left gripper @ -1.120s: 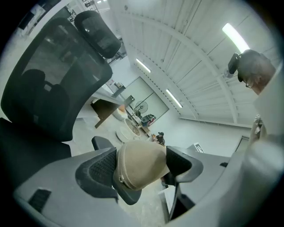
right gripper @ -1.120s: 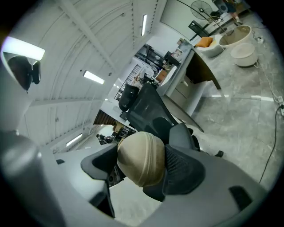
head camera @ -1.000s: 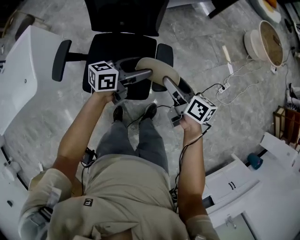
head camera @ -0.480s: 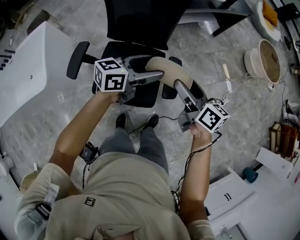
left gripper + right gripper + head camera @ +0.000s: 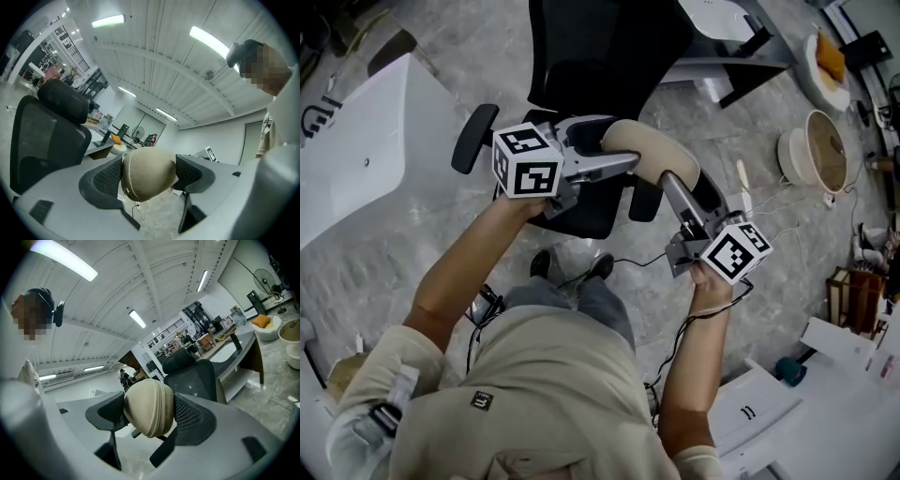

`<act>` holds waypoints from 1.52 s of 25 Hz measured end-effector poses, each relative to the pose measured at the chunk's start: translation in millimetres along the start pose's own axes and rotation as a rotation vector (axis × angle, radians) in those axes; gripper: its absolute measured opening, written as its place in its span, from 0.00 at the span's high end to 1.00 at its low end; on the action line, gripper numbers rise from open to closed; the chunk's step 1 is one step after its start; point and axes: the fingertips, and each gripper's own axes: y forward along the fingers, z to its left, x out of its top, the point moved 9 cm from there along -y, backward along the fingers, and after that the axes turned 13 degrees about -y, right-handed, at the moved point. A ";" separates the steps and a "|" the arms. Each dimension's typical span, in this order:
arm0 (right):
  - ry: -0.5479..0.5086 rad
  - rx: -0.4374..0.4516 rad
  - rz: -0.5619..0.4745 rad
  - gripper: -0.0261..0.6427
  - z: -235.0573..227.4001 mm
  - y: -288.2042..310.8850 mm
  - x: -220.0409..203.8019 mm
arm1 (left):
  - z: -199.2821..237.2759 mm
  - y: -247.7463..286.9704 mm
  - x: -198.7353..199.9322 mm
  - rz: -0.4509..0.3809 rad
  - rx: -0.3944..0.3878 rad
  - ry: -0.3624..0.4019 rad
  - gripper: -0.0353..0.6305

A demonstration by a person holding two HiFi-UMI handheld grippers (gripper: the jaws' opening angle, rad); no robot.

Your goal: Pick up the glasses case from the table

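A beige zippered glasses case hangs in the air in front of the person, above a black office chair. Both grippers clamp it, one at each end. My left gripper comes in from the left and is shut on the case's left end. My right gripper reaches up from the lower right, shut on the other end. Each gripper view shows the case squeezed between the two dark ribbed pads.
The black office chair stands right under the case on a grey marble floor. A white desk lies to the left, more white furniture at lower right. Round baskets and cables sit at right.
The case and both grippers have shifted up and to the right in the head view, still clamped on it. The view itself has swung, so the chair and desk sit differently.
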 end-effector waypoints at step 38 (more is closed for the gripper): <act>-0.426 0.042 -0.115 0.46 171.9 -28.4 98.7 | -153.0 -106.7 77.8 -0.180 -0.082 0.310 0.40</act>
